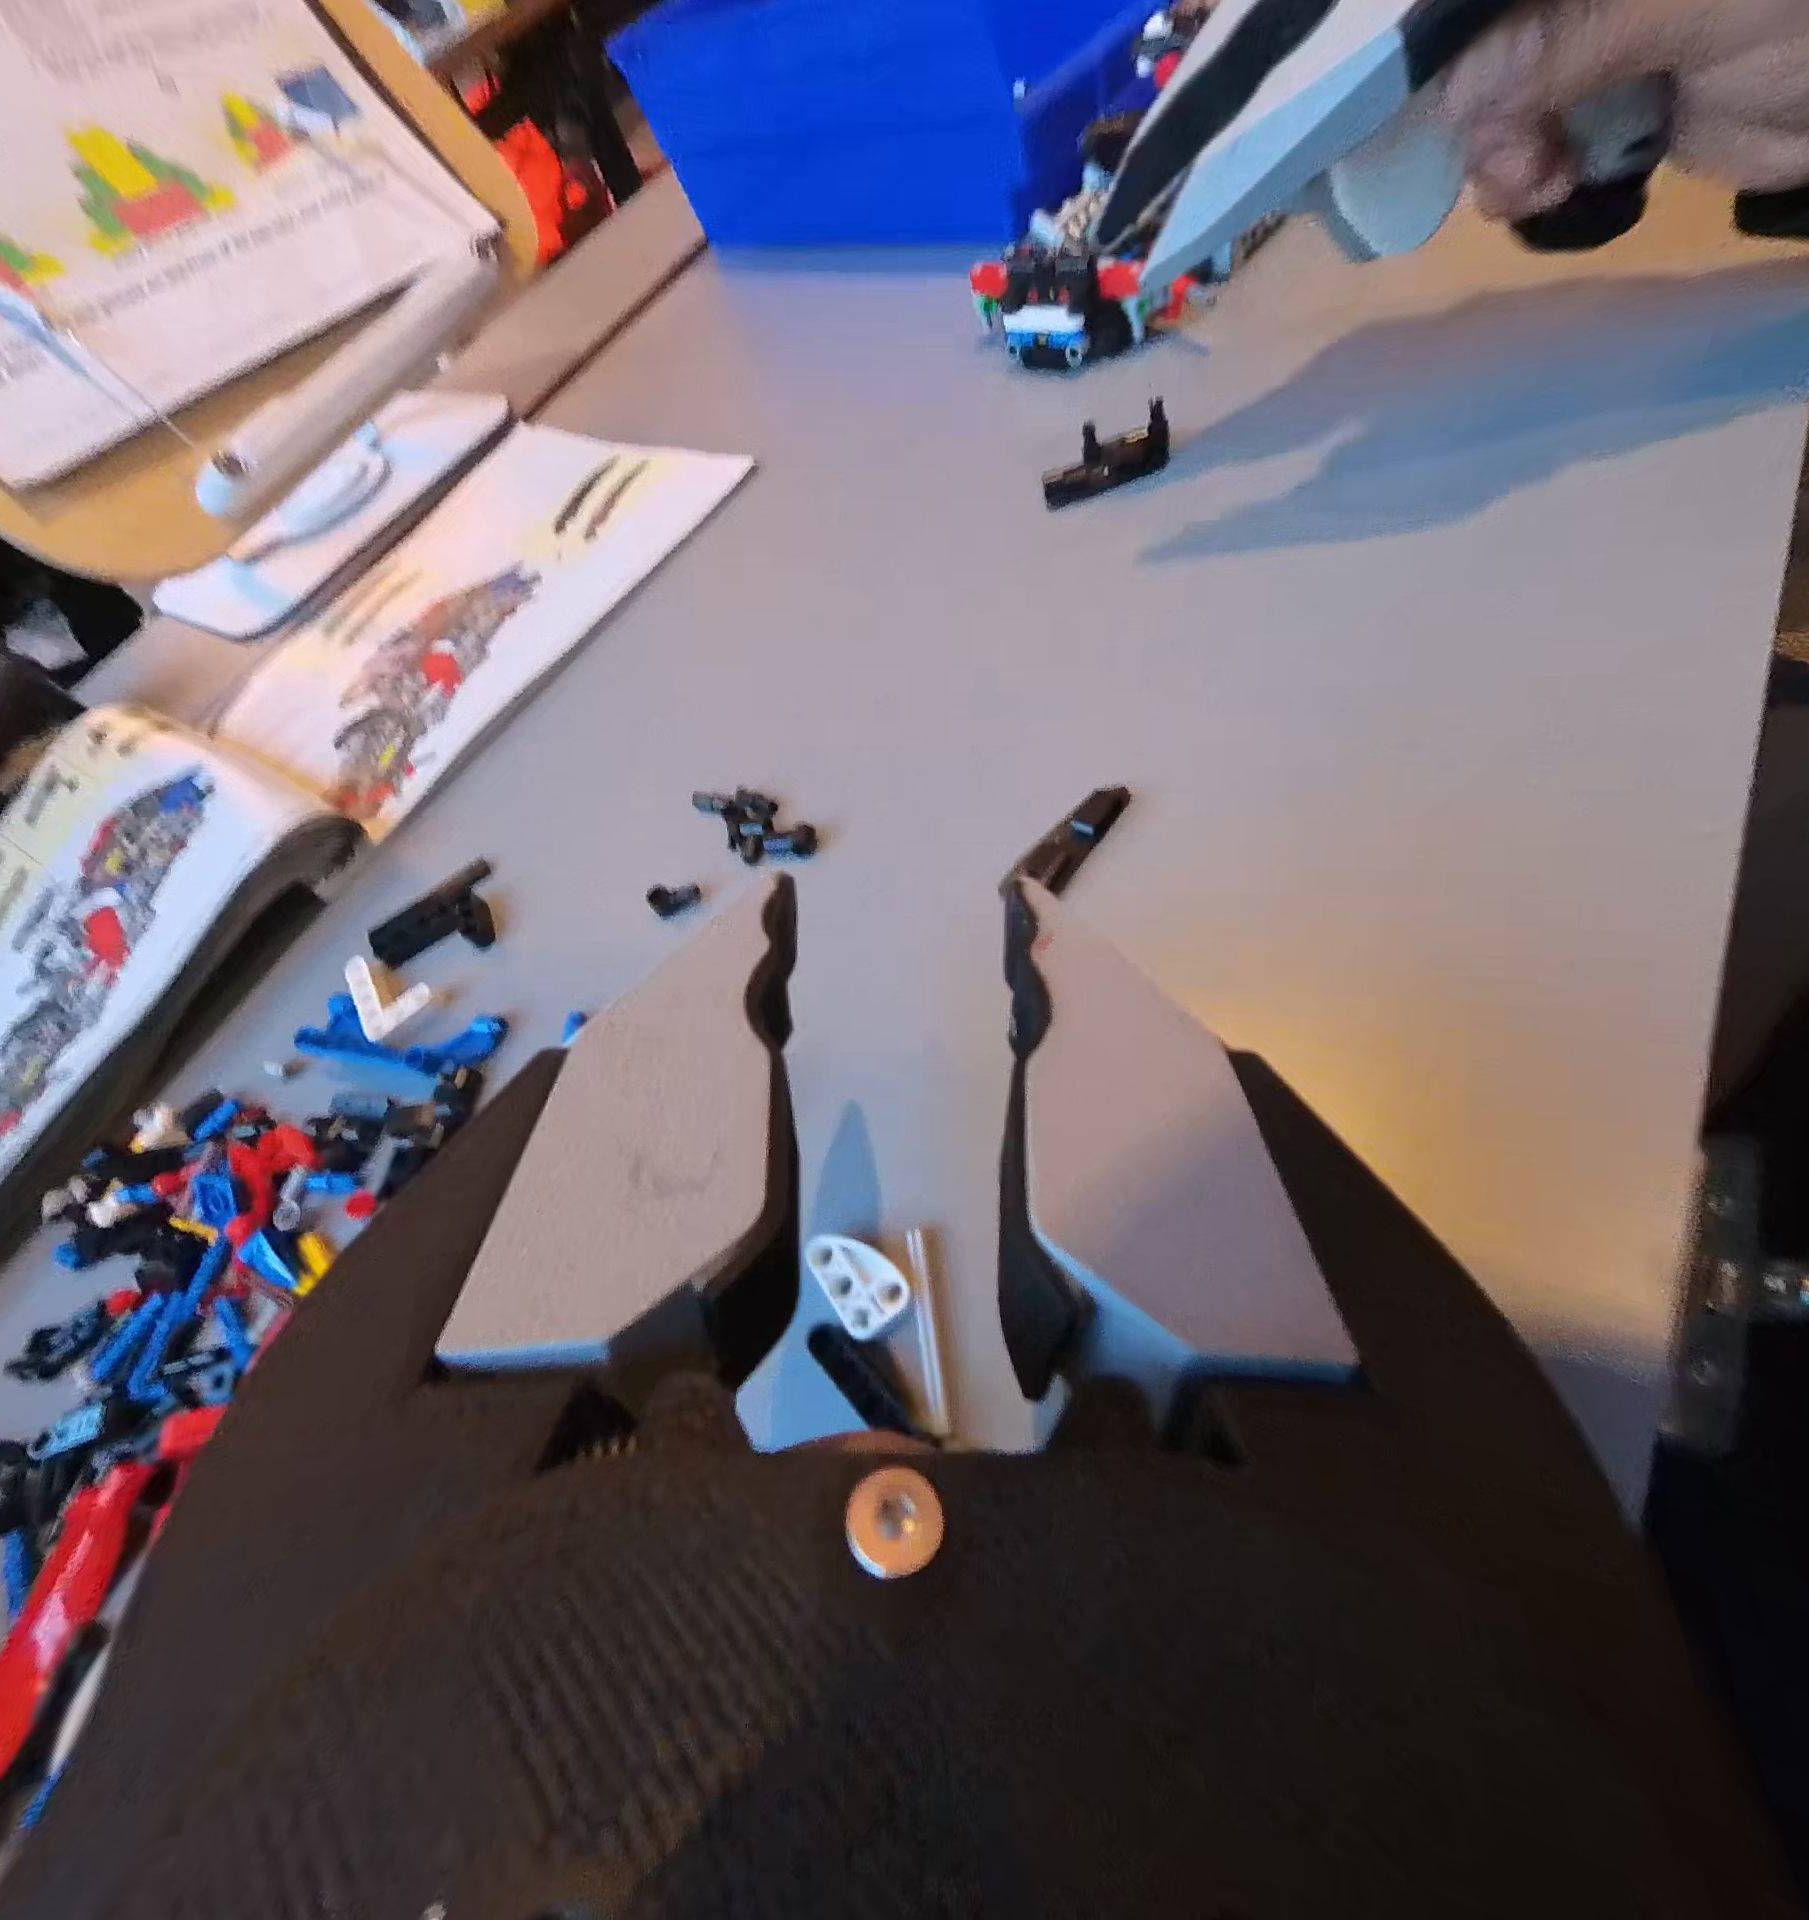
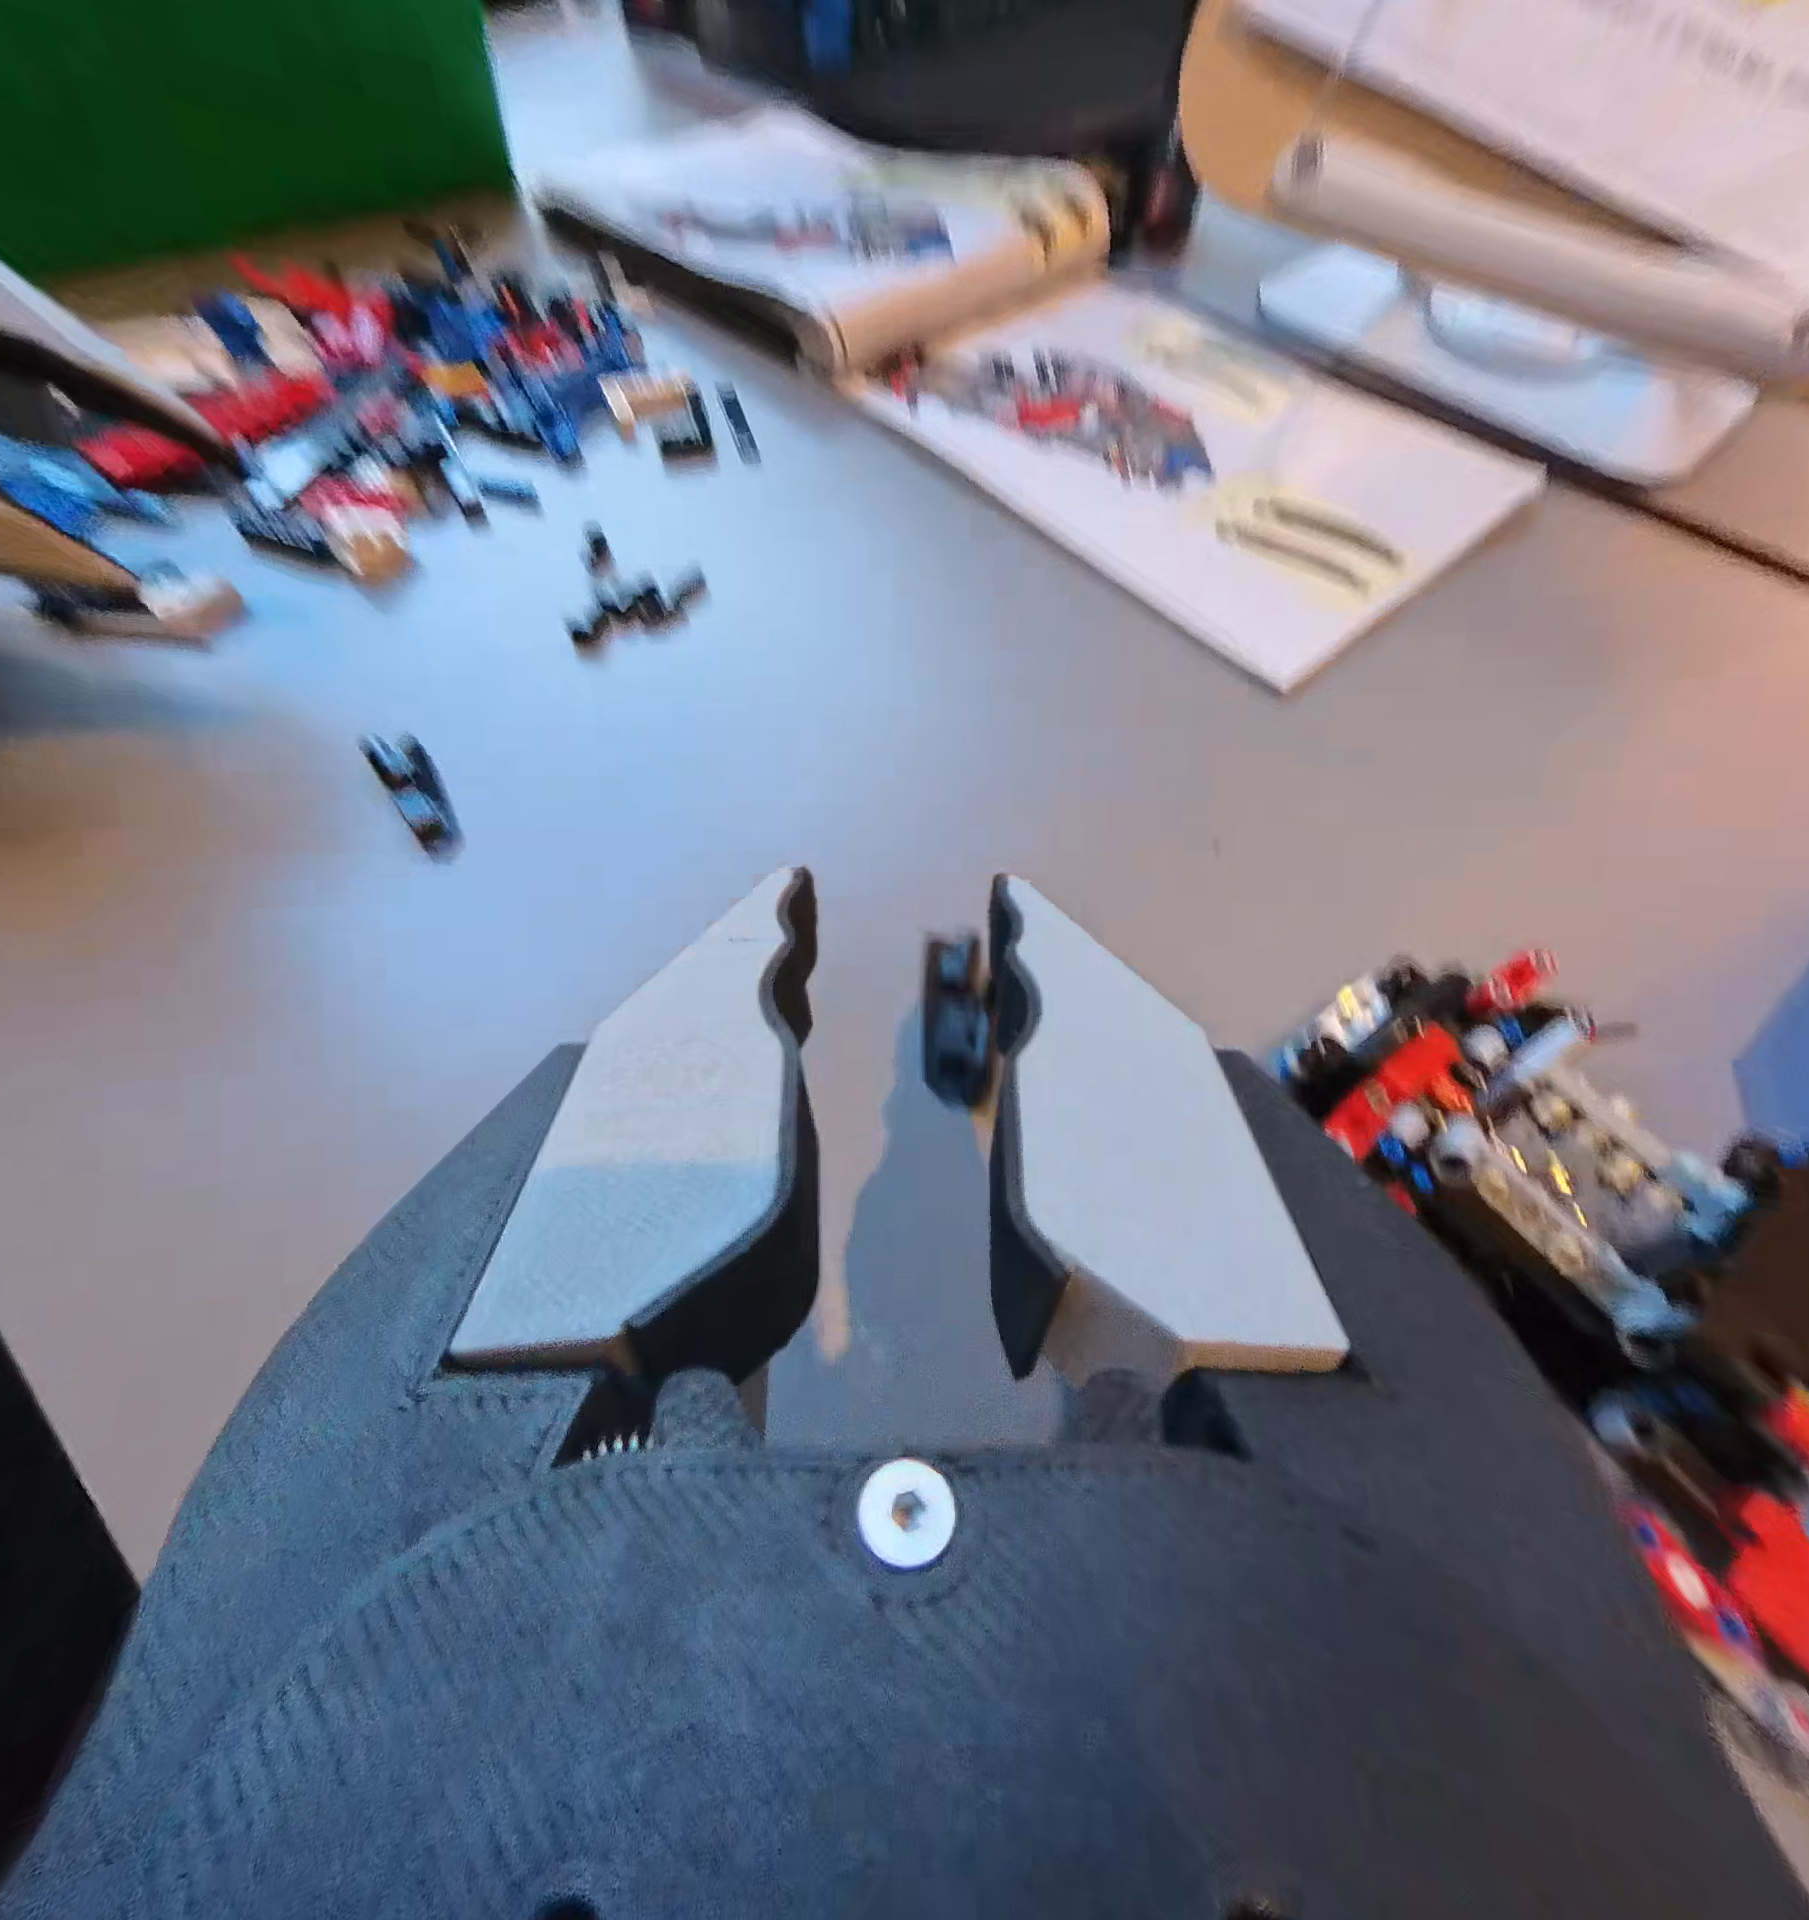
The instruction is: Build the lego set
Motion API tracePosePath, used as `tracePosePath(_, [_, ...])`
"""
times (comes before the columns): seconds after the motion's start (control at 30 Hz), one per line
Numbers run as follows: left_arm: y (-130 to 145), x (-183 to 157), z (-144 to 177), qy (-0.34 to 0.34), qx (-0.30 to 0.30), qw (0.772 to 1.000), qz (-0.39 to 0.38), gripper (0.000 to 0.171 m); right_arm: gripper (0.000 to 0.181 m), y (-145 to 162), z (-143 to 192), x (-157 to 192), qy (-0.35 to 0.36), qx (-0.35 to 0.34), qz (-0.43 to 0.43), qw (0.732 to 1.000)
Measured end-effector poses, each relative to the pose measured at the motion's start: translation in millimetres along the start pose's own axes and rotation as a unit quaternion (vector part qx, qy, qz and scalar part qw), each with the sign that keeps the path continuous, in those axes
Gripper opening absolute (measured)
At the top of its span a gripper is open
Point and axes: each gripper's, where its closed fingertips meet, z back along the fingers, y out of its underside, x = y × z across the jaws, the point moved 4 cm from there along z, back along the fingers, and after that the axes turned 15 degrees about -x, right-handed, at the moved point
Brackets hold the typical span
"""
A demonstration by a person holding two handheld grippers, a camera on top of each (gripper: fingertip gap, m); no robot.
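Blue bin (image 1: 838, 114) in left view only

Left gripper (image 1: 895, 904): black ribbed printed body, two pale grey wedge fingers (image 1: 661, 1122) with black wavy inner edges, silver screw (image 1: 894, 1522) centred below finger roots, toothed slot left of screw. Right gripper (image 2: 900, 899): same build, black layered shell, grey fingers (image 2: 1118, 1143), silver hex screw (image 2: 906, 1512) below finger roots.

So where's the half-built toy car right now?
In the left wrist view, the car sits far across the grey table, before the blue bin, under the right gripper.
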Motion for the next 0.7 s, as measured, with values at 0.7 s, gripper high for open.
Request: tracePosePath(0.7, [-19.6, 39.5, -26.4, -0.024, -0.133, 0.991, 0.006, 0.025, 0.039, -17.7, -96.7, 31.2, -0.089, -0.098, -0.004, 0.991])
